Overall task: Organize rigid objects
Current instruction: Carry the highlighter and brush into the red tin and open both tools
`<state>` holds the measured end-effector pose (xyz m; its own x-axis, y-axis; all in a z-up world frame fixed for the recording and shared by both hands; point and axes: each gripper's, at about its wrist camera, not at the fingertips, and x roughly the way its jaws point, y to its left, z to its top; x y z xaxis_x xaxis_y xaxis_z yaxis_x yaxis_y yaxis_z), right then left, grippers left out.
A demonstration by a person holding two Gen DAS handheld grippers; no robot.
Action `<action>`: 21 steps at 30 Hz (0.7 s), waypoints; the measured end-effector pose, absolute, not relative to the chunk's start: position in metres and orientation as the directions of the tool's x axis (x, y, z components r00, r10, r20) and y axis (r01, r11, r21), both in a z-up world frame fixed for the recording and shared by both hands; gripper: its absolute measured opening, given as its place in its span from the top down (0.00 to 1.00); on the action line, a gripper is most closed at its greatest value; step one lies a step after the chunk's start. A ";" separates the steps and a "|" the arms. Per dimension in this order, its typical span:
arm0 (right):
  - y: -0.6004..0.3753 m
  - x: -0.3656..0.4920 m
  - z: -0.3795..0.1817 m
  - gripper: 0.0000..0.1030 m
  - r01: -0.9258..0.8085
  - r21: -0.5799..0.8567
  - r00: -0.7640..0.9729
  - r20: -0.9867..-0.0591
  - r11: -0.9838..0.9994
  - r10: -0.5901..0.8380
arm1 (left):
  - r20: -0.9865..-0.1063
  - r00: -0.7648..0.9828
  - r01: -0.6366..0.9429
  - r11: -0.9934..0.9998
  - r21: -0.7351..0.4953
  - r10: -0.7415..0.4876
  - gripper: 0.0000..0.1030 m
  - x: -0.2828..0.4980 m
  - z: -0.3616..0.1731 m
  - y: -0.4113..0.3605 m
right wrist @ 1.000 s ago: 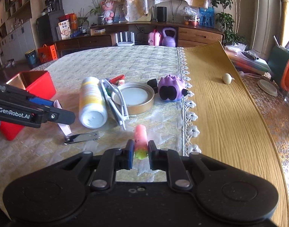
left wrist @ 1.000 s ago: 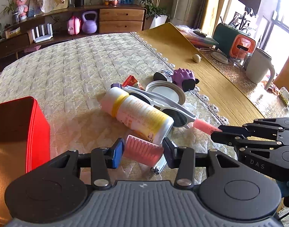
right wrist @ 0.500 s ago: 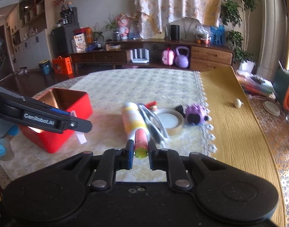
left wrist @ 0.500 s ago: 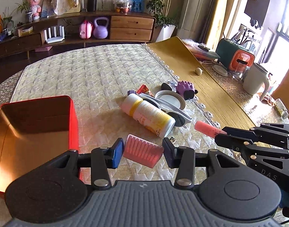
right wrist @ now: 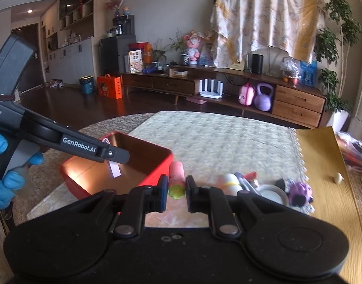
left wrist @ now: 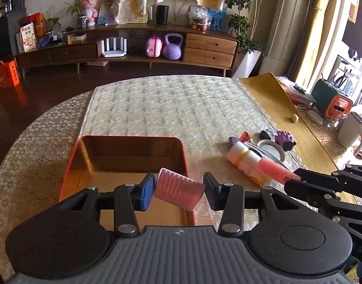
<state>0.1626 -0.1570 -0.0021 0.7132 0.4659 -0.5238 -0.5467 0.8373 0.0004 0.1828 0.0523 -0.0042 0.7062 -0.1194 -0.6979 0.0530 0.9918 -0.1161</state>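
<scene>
My left gripper [left wrist: 179, 193] is shut on a pink ribbed comb [left wrist: 178, 189] and holds it over the near right corner of the open red box [left wrist: 69, 165]. My right gripper [right wrist: 176, 193] is shut on a pink tube with a green end [right wrist: 177, 179], held beside the red box [right wrist: 157, 172]; that tube also shows in the left wrist view [left wrist: 275, 169]. On the cloth lie a white and yellow bottle [left wrist: 245, 161], sunglasses [left wrist: 254, 148], a round tin lid [left wrist: 271, 150] and a purple toy [left wrist: 285, 138].
A cream patterned cloth [left wrist: 169, 108] covers the round table. A yellow mat [left wrist: 287, 123] lies to the right with a small pale ball [left wrist: 294, 117]. A mug [left wrist: 351, 130] and toaster [left wrist: 332, 99] stand at the far right.
Both grippers have lifted and moved left toward the red box, each still holding its object. The box now lies under the left gripper.
</scene>
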 end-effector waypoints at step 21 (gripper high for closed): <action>-0.038 0.240 -0.062 0.86 -0.629 -0.134 0.646 -0.638 0.766 0.419 | -0.789 0.613 -0.079 0.997 -0.014 0.037 0.57 0.269 -0.059 0.118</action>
<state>0.2398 -0.0379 -0.0617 0.6464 0.4190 -0.6376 -0.6288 0.7659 -0.1341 0.2691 0.1176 -0.0591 0.6126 0.0372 -0.7895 -0.0790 0.9968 -0.0143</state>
